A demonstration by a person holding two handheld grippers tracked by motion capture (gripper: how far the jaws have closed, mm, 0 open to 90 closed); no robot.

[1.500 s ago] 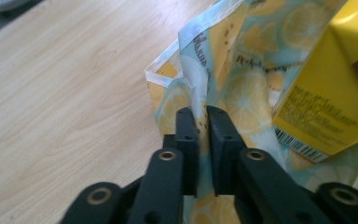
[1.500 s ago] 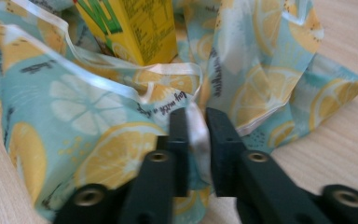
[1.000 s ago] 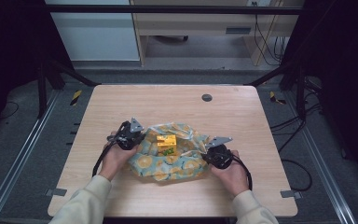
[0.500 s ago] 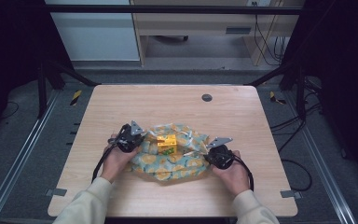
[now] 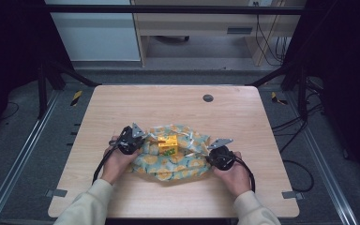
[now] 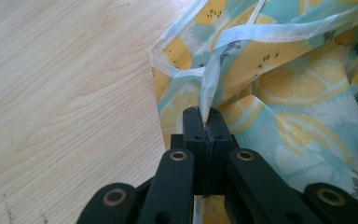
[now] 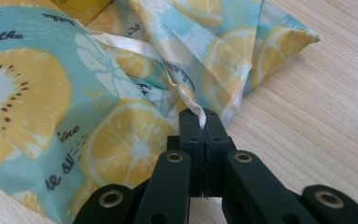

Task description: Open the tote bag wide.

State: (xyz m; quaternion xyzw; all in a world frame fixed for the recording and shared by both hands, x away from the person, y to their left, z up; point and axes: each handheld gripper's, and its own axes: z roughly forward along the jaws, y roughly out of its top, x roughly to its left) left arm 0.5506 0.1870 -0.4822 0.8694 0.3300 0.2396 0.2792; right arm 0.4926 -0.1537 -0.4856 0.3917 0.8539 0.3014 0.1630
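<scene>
Pinching a white drawstring [image 6: 210,84], the left gripper [image 6: 205,122] has its two black jaws pressed flat together on the ribbon where it leaves the hem of the fruit-print bag [image 6: 279,88]. The right gripper [image 7: 204,122] is clamped the same way on the other drawstring [image 7: 186,100] at the bag's opposite side. Seen from the high view, the bag lies crumpled on the near middle of the wooden table [image 5: 168,103], between the two hands, with a yellow box [image 5: 168,144] sitting in its open top. The left hand [image 5: 118,161] and right hand [image 5: 234,174] rest on the tabletop just beside the cloth. A small dark round disc [image 5: 208,98] lies well apart, toward the far edge.
</scene>
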